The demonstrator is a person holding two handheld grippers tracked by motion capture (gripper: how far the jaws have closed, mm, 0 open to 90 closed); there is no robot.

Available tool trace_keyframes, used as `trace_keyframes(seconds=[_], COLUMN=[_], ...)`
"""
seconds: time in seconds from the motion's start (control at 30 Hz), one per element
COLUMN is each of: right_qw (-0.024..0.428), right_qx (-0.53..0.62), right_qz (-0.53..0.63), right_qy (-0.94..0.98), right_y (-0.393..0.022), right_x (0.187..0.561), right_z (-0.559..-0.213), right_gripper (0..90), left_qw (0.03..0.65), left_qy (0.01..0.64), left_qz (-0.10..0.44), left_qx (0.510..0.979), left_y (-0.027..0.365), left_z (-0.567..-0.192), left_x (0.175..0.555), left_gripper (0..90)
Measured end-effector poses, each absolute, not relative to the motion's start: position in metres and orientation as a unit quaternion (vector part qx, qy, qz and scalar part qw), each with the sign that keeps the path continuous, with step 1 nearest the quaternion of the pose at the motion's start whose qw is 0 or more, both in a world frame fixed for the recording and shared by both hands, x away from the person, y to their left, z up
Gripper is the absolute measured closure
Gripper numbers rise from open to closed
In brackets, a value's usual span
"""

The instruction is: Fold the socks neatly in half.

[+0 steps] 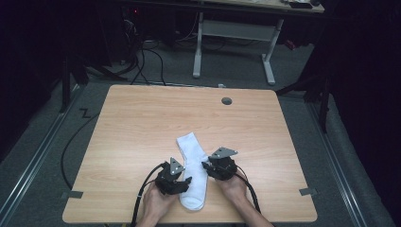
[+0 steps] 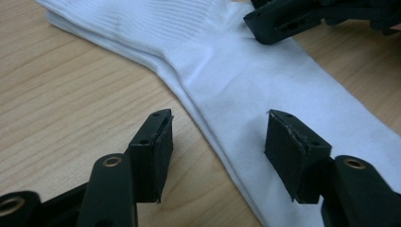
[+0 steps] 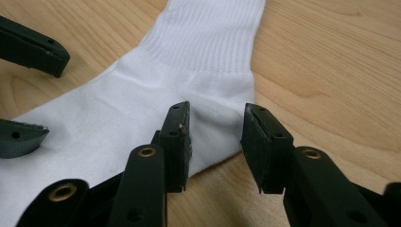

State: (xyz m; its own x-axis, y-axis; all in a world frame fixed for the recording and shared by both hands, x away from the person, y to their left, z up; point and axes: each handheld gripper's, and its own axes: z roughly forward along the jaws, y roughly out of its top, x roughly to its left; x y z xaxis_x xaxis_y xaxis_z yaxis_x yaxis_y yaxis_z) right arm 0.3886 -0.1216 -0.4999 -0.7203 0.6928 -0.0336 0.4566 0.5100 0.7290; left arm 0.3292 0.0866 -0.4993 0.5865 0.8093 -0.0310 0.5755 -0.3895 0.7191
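A white sock (image 1: 193,171) is lying flat near the front edge of the desk (image 1: 142,123), bent at the heel, with a gripper on each side. The left gripper (image 2: 217,137) is standing with its jaws wide apart, straddling the sock's edge without pressing it. The right gripper (image 3: 215,137) is holding its jaws moderately apart over the heel corner, gripping nothing. Both seem to be between grasps; the next move probably calls for lowering and pinching the fabric edge cleanly. The gripper views are cutting off the sock's toe, and whether it is one sock or two stacked is hard to tell.
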Motion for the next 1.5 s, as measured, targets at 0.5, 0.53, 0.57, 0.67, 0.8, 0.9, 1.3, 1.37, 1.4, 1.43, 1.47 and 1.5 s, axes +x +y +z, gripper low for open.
trace_keyframes(seconds=[0.5,0.53,0.57,0.67,0.8,0.9,1.3,1.37,1.4,1.43,1.47,1.5], right_qw=[0.188,0.188,0.187,0.179,0.168,0.162,0.147,0.148,0.149,0.149,0.149,0.147], right_qx=[0.357,0.353,0.344,0.333,0.329,0.326,0.314,0.311,0.307,0.307,0.301,0.301], right_qz=[0.369,0.374,0.38,0.386,0.388,0.387,0.372,0.372,0.372,0.372,0.373,0.373], right_qy=[0.837,0.836,0.838,0.842,0.844,0.847,0.861,0.862,0.863,0.863,0.865,0.865], right_y=[-0.131,-0.131,-0.13,-0.127,-0.122,-0.117,-0.116,-0.118,-0.12,-0.12,-0.121,-0.122], right_x=[0.399,0.397,0.393,0.388,0.386,0.385,0.379,0.377,0.375,0.375,0.374,0.374], right_z=[-0.491,-0.488,-0.485,-0.483,-0.485,-0.488,-0.499,-0.499,-0.5,-0.5,-0.5,-0.5], right_gripper=[63.4,64.6,67.0,69.0,69.1,68.0,65.5,65.8,65.9,65.9,66.0,66.1], left_qw=[0.371,0.374,0.372,0.367,0.363,0.356,0.358,0.362,0.356,0.354,0.357,0.359], left_qy=[0.443,0.449,0.45,0.453,0.458,0.47,0.498,0.506,0.506,0.505,0.507,0.506], left_qz=[0.155,0.149,0.148,0.154,0.166,0.167,0.173,0.16,0.155,0.153,0.145,0.145], left_qx=[0.801,0.798,0.798,0.798,0.794,0.79,0.771,0.767,0.77,0.772,0.771,0.771], left_y=[0.09,0.092,0.095,0.097,0.103,0.108,0.111,0.111,0.109,0.108,0.104,0.102], left_z=[-0.49,-0.489,-0.488,-0.485,-0.481,-0.481,-0.474,-0.476,-0.478,-0.479,-0.48,-0.48], left_x=[0.366,0.369,0.374,0.378,0.388,0.4,0.438,0.443,0.445,0.448,0.452,0.454], left_gripper=[40.5,40.4,40.5,39.4,38.7,37.0,35.1,35.1,35.1,35.1,35.3,35.4])
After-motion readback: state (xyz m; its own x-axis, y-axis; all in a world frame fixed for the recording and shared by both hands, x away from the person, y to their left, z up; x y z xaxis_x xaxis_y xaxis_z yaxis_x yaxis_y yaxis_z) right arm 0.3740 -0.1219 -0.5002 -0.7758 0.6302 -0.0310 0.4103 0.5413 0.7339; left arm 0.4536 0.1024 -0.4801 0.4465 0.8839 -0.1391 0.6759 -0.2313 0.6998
